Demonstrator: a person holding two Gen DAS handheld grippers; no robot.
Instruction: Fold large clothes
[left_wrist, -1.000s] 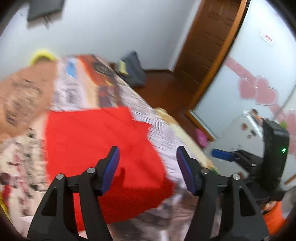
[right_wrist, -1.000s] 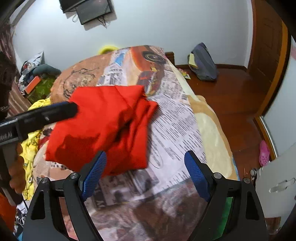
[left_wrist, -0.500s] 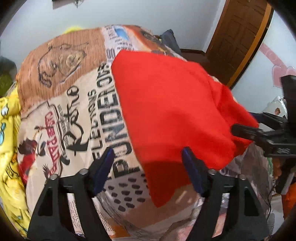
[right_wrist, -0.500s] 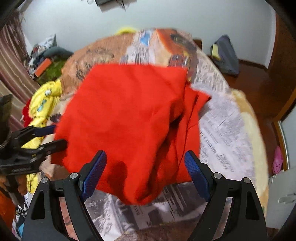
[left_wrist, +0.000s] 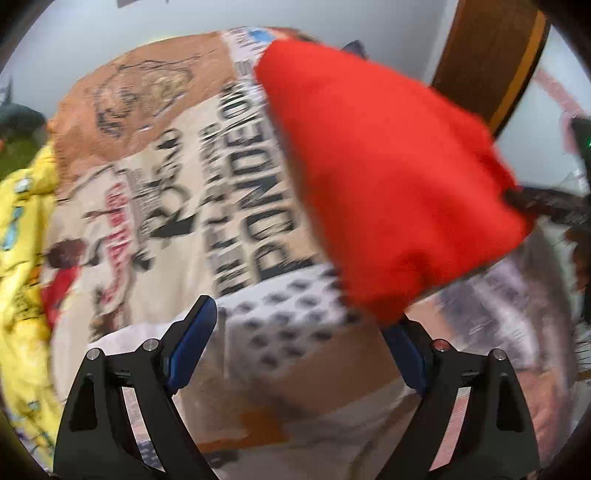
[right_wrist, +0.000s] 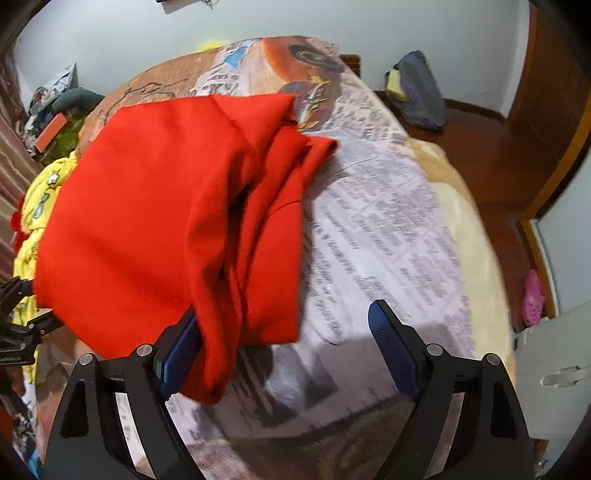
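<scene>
Red garment (right_wrist: 147, 221), long axis away down the bedspread (right_wrist: 388, 229); both jaws spread.

Garment (right_wrist: 155, 221) on bedspread (right_wrist: 388, 229), ahead of right gripper (right_wrist: 284, 347), overlapping its left finger. Bag (right_wrist: 417, 88) on floor beyond bed, far right. Left gripper (left_wrist: 299, 343): garment ahead-right.

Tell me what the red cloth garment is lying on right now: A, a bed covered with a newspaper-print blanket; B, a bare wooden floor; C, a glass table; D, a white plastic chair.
A: in the right wrist view the red cloth garment sprawls across the bed's newspaper-print blanket, with the wooden floor off beside the bed.
</scene>
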